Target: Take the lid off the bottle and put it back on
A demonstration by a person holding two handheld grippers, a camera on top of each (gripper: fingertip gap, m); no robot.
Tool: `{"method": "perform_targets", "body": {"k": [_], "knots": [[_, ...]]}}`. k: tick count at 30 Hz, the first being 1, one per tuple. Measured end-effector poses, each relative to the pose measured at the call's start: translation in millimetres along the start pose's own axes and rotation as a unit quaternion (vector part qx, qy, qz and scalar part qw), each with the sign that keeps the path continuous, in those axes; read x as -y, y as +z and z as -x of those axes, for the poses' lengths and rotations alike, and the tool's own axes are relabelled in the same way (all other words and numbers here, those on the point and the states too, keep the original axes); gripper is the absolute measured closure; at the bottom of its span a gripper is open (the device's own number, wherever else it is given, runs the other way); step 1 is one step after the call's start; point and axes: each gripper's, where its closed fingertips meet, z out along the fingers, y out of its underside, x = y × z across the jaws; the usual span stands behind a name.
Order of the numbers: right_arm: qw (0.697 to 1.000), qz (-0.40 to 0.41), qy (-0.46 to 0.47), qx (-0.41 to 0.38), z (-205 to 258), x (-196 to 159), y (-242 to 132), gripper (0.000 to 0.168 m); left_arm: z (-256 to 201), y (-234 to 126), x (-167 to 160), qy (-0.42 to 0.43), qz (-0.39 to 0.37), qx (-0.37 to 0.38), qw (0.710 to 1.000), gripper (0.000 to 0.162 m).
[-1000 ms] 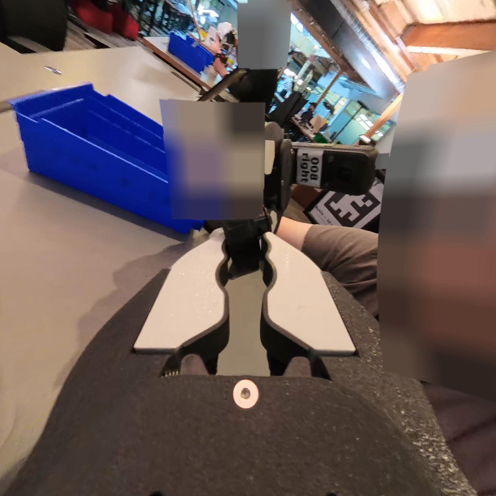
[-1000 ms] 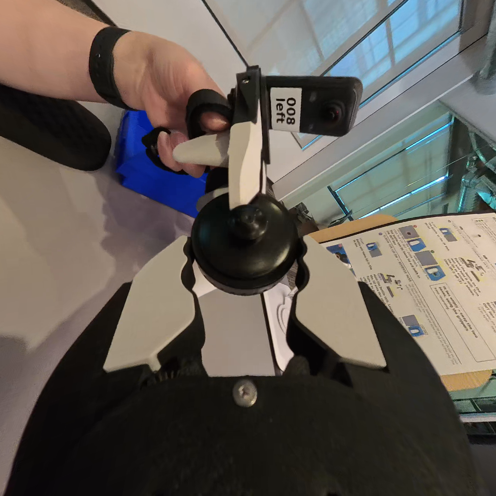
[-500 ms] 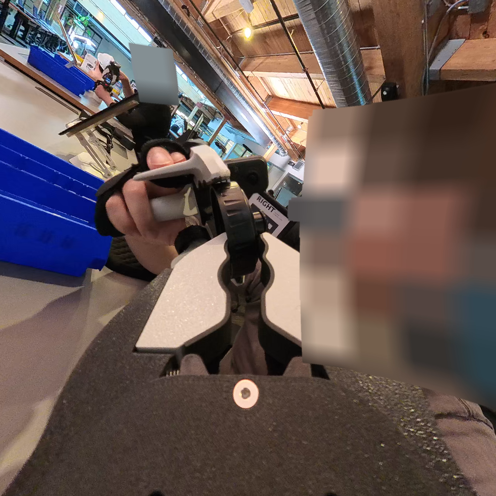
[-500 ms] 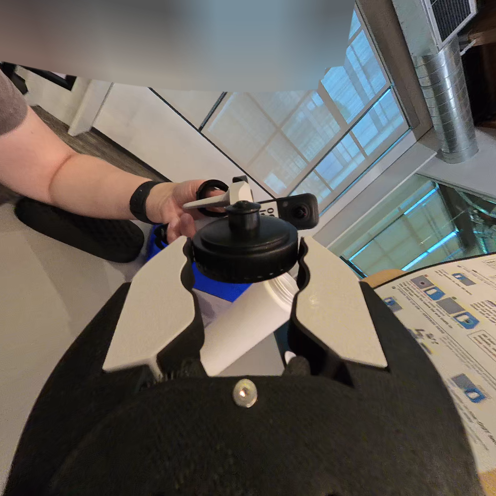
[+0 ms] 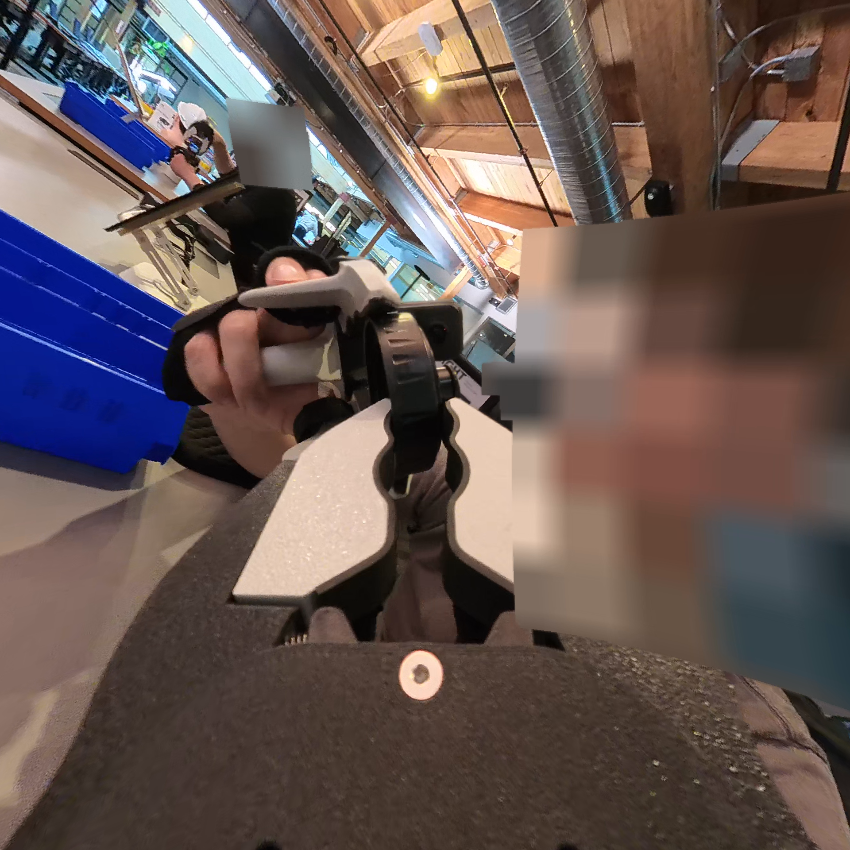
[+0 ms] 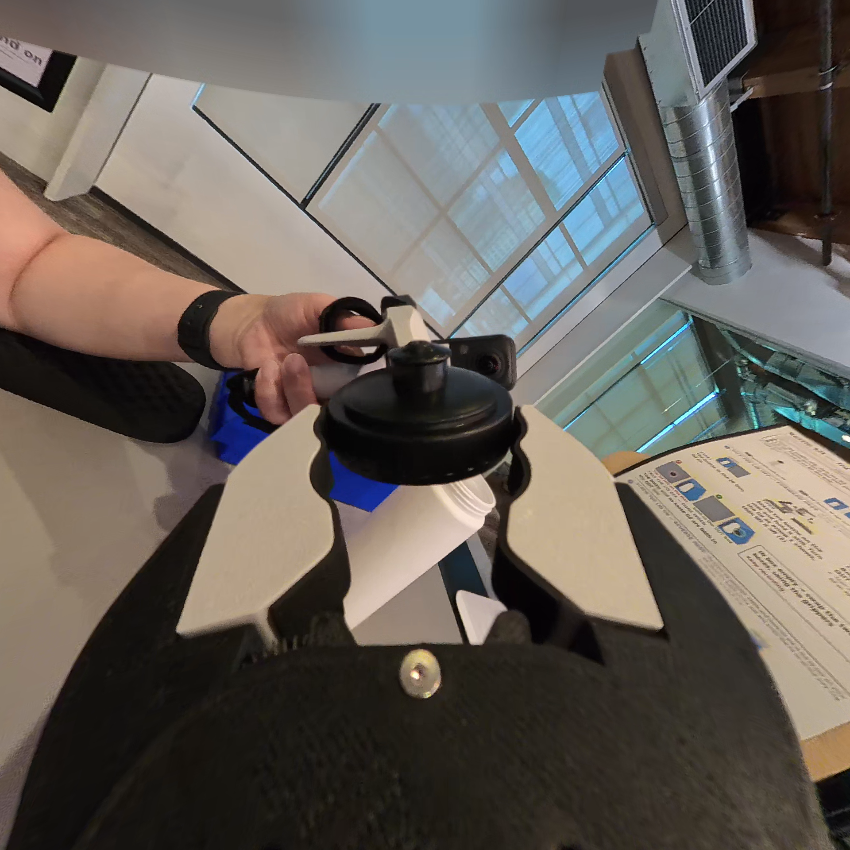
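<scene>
My right gripper (image 6: 418,414) is shut across the rim of the black lid (image 6: 414,427), which has a spout on top, and holds it lifted and tilted. The white bottle (image 6: 414,538) lies slanted below the lid with its threaded neck open; I cannot tell what supports it. In the left wrist view the lid (image 5: 407,368) shows edge-on just beyond my left gripper (image 5: 419,407). The left jaws stand a narrow gap apart with nothing between them. A hand holds the right gripper's handle (image 5: 294,363). The left gripper (image 6: 400,322) is behind the lid in the right wrist view.
A blue bin (image 5: 69,358) stands on the grey table (image 5: 92,529) to the left and also shows behind the bottle (image 6: 358,487). A printed instruction sheet (image 6: 759,529) on a board lies at the right. A black pad (image 6: 115,400) lies under the left forearm.
The right gripper has lifted and tilted the lid off the bottle, so the open neck now shows. The left gripper has tilted upward and no longer sits at the lid's rim.
</scene>
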Motion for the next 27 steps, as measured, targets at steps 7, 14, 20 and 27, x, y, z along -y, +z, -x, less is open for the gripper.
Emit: {"method": "perform_targets", "body": {"k": [7,14,20,27], "knots": [[1.0,0.01,-0.006,-0.001,-0.2,-1.5,0.8,0.091,1.2,0.3,0.2,0.003,-0.001,0.007,1.0,0.145],[1.0,0.016,-0.012,-0.003,0.5,-3.6,2.1,0.091,3.7,0.3,-0.4,0.003,0.002,0.014,1.0,0.145],[1.0,0.024,-0.007,-0.005,0.4,-7.6,4.3,0.09,7.7,0.3,0.0,0.008,-0.002,0.027,1.0,0.144],[1.0,0.026,-0.006,-0.002,2.1,-9.5,5.5,0.089,10.6,1.9,-2.4,0.007,0.004,0.031,0.999,0.145]]}}
